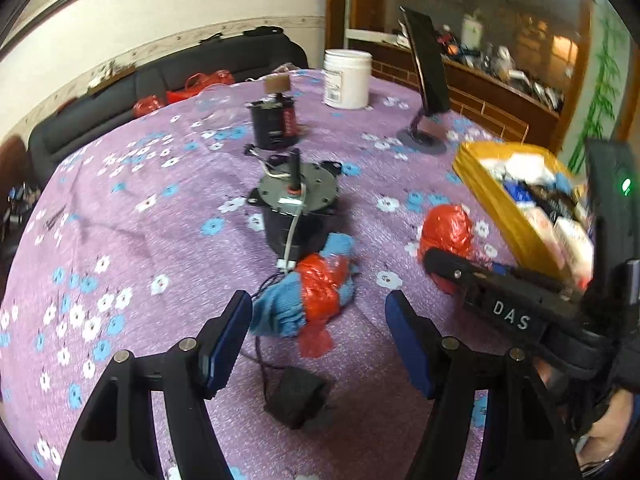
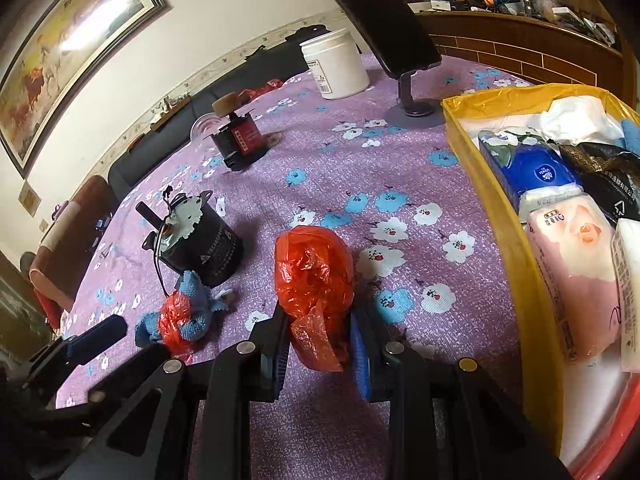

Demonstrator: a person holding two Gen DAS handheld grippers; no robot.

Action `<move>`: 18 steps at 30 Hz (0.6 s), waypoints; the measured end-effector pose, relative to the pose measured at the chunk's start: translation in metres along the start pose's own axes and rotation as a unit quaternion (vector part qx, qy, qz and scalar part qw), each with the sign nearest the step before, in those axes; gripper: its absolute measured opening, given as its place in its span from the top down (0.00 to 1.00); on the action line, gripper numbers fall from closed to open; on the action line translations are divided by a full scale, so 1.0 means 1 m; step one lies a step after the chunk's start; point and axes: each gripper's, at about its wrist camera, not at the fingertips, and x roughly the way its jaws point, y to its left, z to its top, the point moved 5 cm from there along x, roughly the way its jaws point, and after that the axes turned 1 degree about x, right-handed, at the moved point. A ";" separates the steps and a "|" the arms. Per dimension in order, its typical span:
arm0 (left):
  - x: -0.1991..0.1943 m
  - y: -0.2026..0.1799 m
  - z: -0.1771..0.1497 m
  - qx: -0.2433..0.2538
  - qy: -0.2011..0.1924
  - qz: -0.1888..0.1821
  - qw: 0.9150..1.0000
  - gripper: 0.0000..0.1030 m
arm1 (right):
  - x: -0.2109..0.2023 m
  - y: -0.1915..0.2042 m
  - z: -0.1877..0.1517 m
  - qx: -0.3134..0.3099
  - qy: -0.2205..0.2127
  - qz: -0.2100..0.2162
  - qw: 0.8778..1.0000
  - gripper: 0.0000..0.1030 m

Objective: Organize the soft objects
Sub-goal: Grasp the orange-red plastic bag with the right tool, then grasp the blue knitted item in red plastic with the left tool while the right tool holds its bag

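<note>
the red plastic bag ball (image 2: 314, 276) sits on the purple flowered table (image 2: 320, 168), just beside the yellow bin (image 2: 516, 256), and the right claw (image 2: 320, 354) is clamped on its near end, both blue pads pressed into the crumpled plastic. only the right wrist view shows this grip plainly; in the left wrist view the same red plastic bag ball (image 1: 446, 232) is partly hidden behind the right claw's black finger, which crosses in front of it.

a second soft thing, the blue cloth bundle wrapped in red plastic (image 1: 310, 294), lies on the table just in front of the left claw (image 1: 318, 340), whose jaws stand wide apart with nothing between them and touch nothing. in the right wrist view the blue cloth bundle (image 2: 182, 316) lies left of the red ball, near the black motor (image 2: 198, 240).

the right wrist view looks into the yellow bin and shows tissue packs, a blue one (image 2: 532, 168) and a pink one (image 2: 576, 276), lying inside; the left wrist view shows only a blurred edge of the bin's contents. the left wrist view alone shows a small black block (image 1: 298, 398) on the table between the claw's fingers, with a thin wire leading to it. farther back stand a white tub (image 1: 346, 78) and a phone stand (image 1: 426, 92).
</note>
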 end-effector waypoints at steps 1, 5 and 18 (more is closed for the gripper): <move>0.005 -0.001 0.000 0.003 0.004 0.003 1.000 0.37 | 0.000 0.000 0.000 -0.001 0.000 -0.001 1.000 0.72; 0.021 0.004 -0.002 -0.004 0.029 0.012 1.000 0.53 | 0.000 -0.001 -0.001 -0.001 0.000 -0.001 1.000 0.72; 0.026 0.001 0.001 0.003 0.028 0.039 0.999 0.62 | -0.005 0.004 -0.002 -0.013 -0.004 0.001 1.000 0.72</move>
